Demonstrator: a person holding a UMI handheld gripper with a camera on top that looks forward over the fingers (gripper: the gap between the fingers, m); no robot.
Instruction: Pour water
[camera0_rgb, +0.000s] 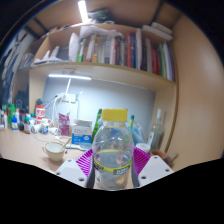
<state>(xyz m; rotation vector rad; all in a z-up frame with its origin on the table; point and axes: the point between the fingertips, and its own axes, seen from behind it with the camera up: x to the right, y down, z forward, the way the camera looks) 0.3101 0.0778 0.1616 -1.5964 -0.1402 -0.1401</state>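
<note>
My gripper (112, 165) holds a clear yellow-capped bottle (112, 148) upright, both pink pads (85, 160) pressed against its sides. Beyond it, the wooden desk (22, 146) carries a small bowl (53, 151) and cluttered containers. Overhead, a bookshelf (110, 48) spans the lit wall.

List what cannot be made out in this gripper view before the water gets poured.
- Bottle between the tongs: its base is cut off below; its label is unreadable.
- Bowl on the desk: contents too small to tell.
- Book spines on the shelf: titles too small.
- Items by the wall behind the bowl: blurred clutter, unidentifiable.
</note>
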